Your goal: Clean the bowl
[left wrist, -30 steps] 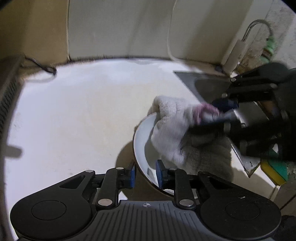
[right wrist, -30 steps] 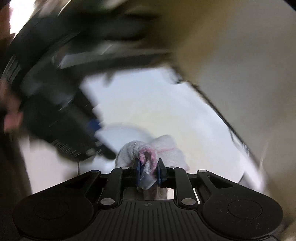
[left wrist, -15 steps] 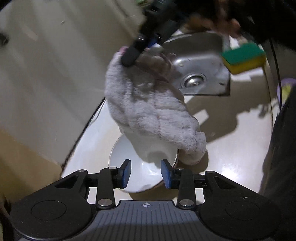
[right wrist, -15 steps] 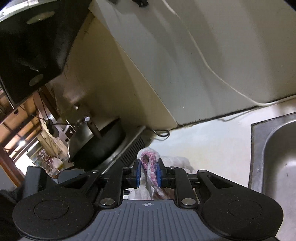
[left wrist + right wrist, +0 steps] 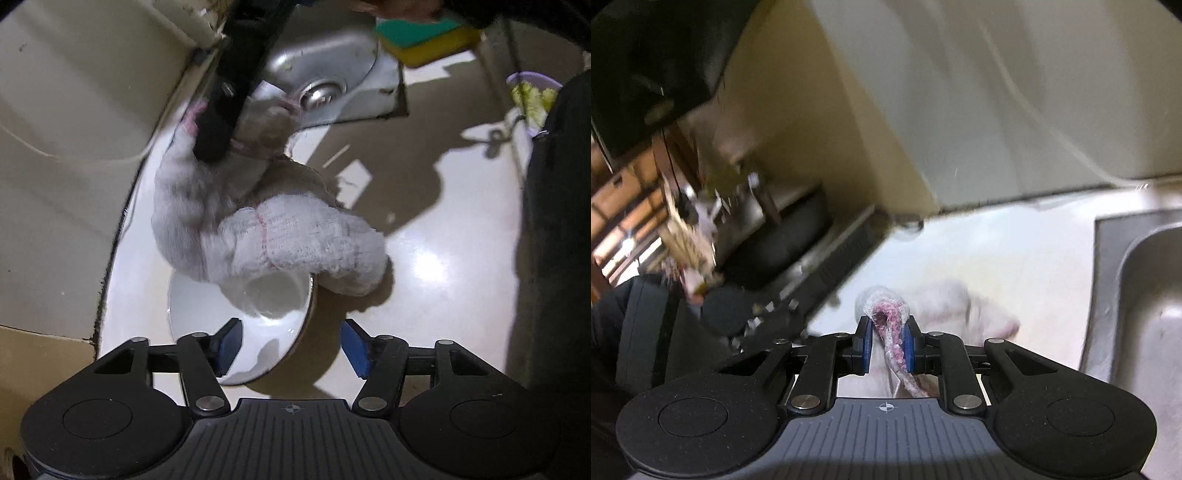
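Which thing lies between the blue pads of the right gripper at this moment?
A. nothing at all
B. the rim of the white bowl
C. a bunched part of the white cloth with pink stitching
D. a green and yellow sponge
C: in the right wrist view, the right gripper has a bunched pink-stitched fold of the white cloth between its jaws, which are opening.

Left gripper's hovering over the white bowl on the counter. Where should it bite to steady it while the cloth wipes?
Take the bowl by its near rim, about where the left gripper sits: one finger inside the wall, one outside, coming from above. The thin rim suits a pinch, and the cloth, held by the right gripper, covers the far side. The left jaws are closing and straddle the rim, probably without touching.
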`<action>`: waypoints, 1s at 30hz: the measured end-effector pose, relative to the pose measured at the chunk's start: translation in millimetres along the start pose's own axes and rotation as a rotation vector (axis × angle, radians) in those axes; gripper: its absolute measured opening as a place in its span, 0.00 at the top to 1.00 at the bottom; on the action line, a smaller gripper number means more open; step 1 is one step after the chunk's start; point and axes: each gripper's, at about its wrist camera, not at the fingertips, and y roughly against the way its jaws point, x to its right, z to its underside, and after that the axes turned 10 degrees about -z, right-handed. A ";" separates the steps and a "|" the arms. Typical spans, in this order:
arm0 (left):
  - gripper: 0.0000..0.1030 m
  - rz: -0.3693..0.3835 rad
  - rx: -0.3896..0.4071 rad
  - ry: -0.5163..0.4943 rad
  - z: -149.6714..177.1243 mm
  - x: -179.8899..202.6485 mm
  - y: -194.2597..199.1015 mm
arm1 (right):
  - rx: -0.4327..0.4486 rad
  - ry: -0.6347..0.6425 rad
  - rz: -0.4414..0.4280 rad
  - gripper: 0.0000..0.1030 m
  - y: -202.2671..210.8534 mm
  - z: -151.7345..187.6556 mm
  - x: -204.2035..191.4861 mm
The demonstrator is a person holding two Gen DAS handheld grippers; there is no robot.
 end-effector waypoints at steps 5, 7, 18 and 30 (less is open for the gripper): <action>0.80 0.019 -0.020 0.040 -0.1 -4.9 -6.8 | 0.080 -0.064 -0.102 0.29 -21.2 14.2 6.9; 0.80 0.032 -0.012 0.060 0.9 -5.3 -10.0 | 0.052 0.006 -0.089 0.13 -31.3 12.8 -2.6; 0.85 0.090 0.015 0.208 5.9 -10.2 -19.4 | -0.241 0.474 0.378 0.63 -89.5 19.7 -42.8; 0.89 0.608 0.091 1.091 54.8 -93.6 -42.7 | 0.096 0.130 0.197 0.71 22.4 -18.0 -12.7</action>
